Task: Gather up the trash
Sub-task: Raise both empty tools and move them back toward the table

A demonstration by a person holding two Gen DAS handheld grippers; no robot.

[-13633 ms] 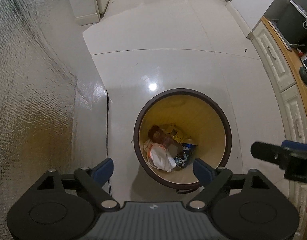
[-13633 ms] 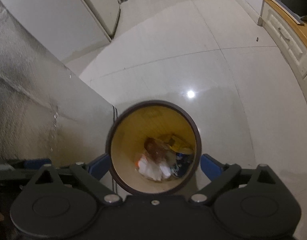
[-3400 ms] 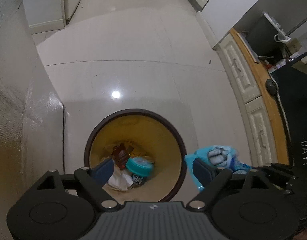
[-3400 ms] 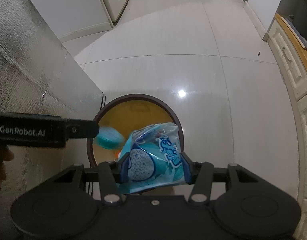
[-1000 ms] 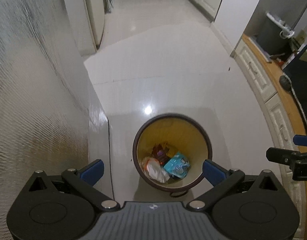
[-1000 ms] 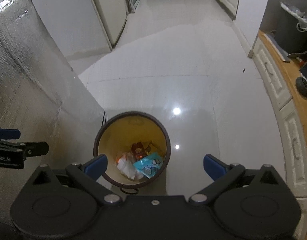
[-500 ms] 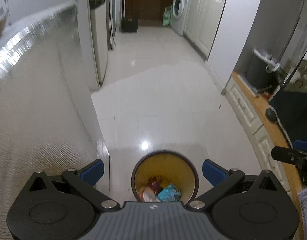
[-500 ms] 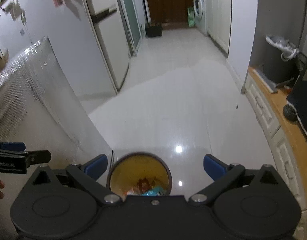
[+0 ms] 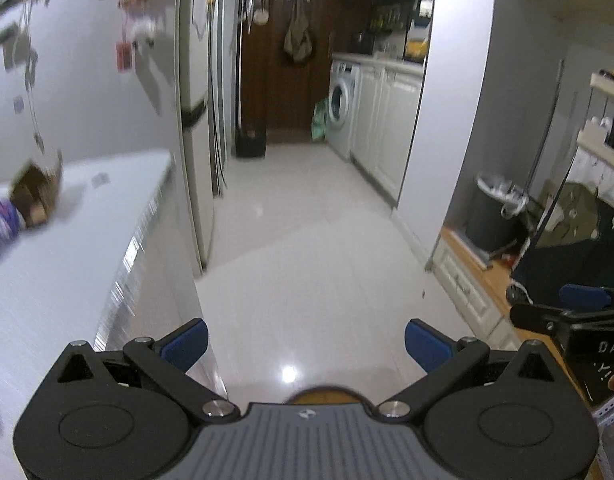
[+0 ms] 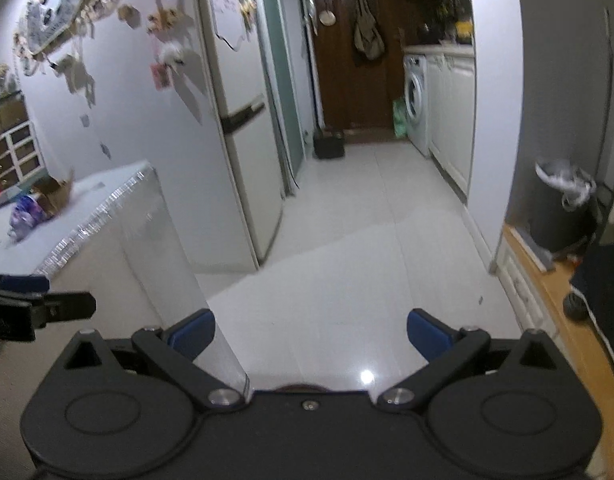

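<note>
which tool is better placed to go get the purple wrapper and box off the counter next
Probably left. Both tools, left and right, are open and empty, but the purple wrapper and cardboard box lie on the counter at the left, the left tool's side; the right would have to cross over.

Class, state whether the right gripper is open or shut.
Open: the right gripper has its blue fingers spread wide, nothing between them.

Counter (image 9: 67, 264) left, box (image 9: 33, 194) on it; washer (image 9: 341, 108) far ahead.
</note>
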